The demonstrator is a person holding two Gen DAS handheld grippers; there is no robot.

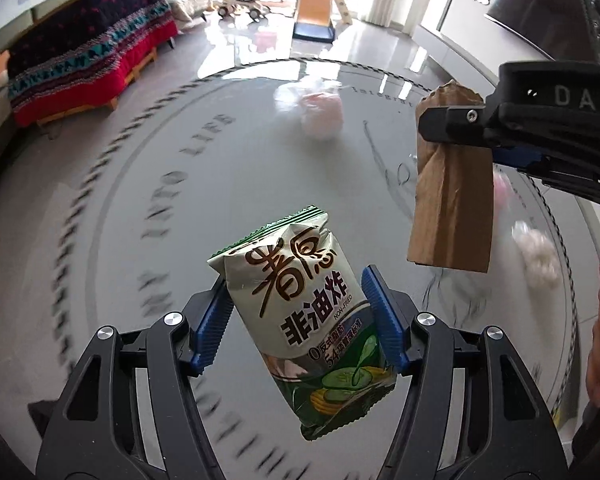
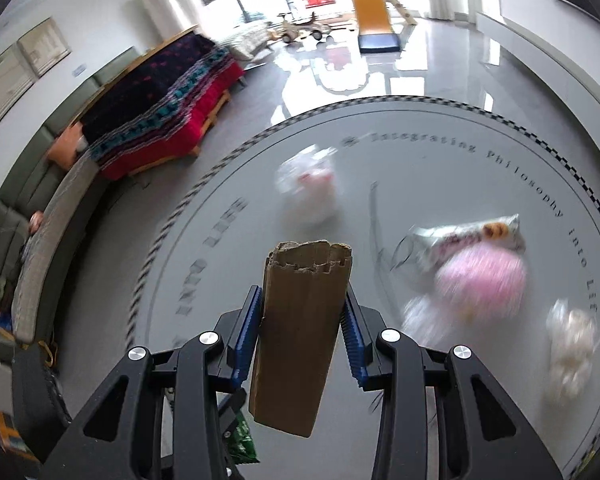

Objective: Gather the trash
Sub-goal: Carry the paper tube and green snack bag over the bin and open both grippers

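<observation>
the snack bag point(image 1: 304, 316) hangs tilted above the round grey table point(image 1: 220, 168), pinched at its middle by the left gripper point(image 1: 298, 320), whose jaws are closed on it with both blue pads pressing the foil. it seems held clear of the surface so it can be carried off rather than dragged. just to its right the cardboard piece point(image 2: 300, 332) stands roughly upright in the right gripper point(image 2: 300, 340), jaws squeezed against its two sides, torn edge at the top — also lifted off the table. in the left wrist view the right gripper's hold on the cardboard shows from the side, the two loads near each other but apart.

so two pieces are in hand, one per gripper. left on the table, as far as the blur allows: a white plastic bag point(image 2: 310, 186) with something pink inside, toward the far side; a pink ball-like thing point(image 2: 482, 280) with a crumpled wrapper point(image 2: 468, 236) touching its far edge; and a white crumpled wad point(image 2: 572, 344) near the right rim. that makes four pieces waiting — though whether the pale smear beside the pink thing is a fifth cannot be told. no bin shows in either view.
</observation>
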